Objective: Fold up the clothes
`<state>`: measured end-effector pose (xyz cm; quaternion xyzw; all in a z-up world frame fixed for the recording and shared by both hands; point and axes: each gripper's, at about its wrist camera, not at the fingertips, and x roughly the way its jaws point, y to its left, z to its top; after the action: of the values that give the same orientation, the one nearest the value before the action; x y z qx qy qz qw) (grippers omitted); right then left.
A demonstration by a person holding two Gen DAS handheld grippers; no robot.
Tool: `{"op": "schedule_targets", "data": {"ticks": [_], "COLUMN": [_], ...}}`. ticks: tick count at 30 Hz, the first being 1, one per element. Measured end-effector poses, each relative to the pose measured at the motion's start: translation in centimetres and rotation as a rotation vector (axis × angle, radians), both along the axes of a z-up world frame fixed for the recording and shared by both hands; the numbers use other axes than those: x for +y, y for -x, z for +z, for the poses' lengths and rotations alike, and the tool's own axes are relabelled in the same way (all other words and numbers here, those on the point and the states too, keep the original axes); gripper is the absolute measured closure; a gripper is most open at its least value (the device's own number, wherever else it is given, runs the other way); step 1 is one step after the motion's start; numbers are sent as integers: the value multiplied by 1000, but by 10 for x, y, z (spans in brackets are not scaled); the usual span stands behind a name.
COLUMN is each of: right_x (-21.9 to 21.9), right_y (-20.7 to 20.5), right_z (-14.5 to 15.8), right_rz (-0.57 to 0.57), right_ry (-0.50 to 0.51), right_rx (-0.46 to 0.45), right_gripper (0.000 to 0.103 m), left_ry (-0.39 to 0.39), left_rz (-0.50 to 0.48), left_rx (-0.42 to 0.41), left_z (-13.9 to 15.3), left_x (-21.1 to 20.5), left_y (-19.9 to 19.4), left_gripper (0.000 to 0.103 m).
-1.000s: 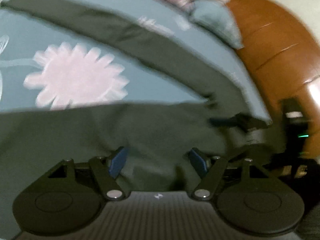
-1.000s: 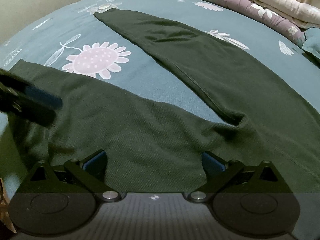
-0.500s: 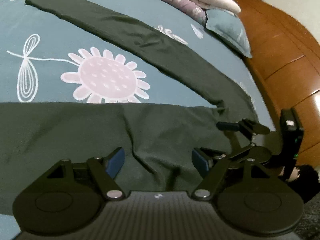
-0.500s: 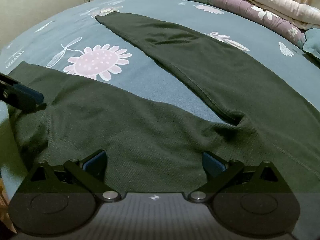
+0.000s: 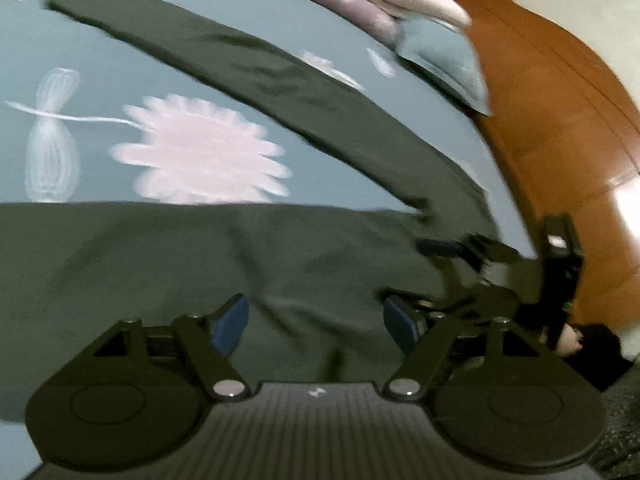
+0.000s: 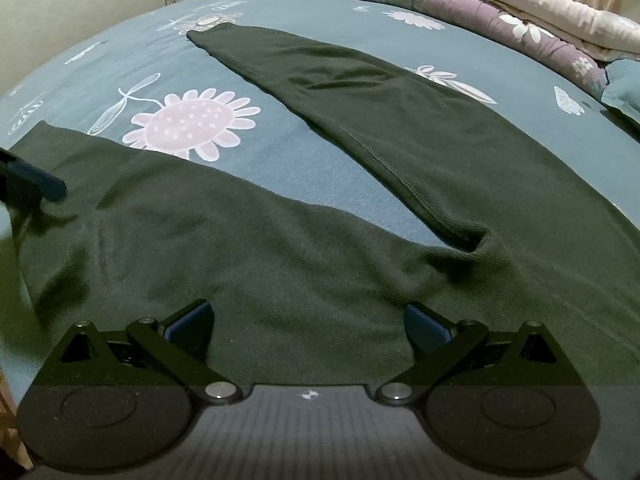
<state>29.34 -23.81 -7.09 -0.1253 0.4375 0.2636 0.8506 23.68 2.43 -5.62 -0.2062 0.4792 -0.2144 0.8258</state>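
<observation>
While spread flat on the blue bedsheet (image 6: 328,184), legs splayed in a V with the near one across the foreground, the dark trousers (image 6: 248,264) still need a first fold. Both tools gaping, nothing clamped: left gripper (image 5: 316,320) over the near leg, right gripper (image 6: 308,328) near the crotch. Best to pinch that leg's near edge at both spots, lift evenly, lay onto the far leg, seams aligned.

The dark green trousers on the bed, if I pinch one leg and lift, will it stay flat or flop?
The dark green trousers will probably flop: the knit already lies in soft wrinkles on the bedsheet. They look light, so one leg should lift easily. The long far leg would likely trail and drag.
</observation>
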Motion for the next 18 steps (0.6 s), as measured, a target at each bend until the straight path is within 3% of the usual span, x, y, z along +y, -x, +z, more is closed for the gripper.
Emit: {"op": "schedule_targets", "data": {"ticks": [4, 9, 15, 18], "right_x": [1, -1, 4, 8], "right_y": [0, 2, 10, 19], "right_z": [0, -1, 15, 26], "right_rz": [-1, -7, 20, 76], "right_ry": [0, -3, 16, -16], "right_rx": [-4, -12, -24, -37], "right_gripper": [0, 0, 0, 0], "left_ry": [-77, -123, -97, -137], "left_rz": [-26, 28, 49, 29], "left_rx": [18, 78, 3, -1], "left_z": [-13, -5, 8, 2], "left_x": [-12, 15, 14, 3], "left_y": [5, 22, 11, 5], "left_gripper": [27, 27, 27, 27]}}
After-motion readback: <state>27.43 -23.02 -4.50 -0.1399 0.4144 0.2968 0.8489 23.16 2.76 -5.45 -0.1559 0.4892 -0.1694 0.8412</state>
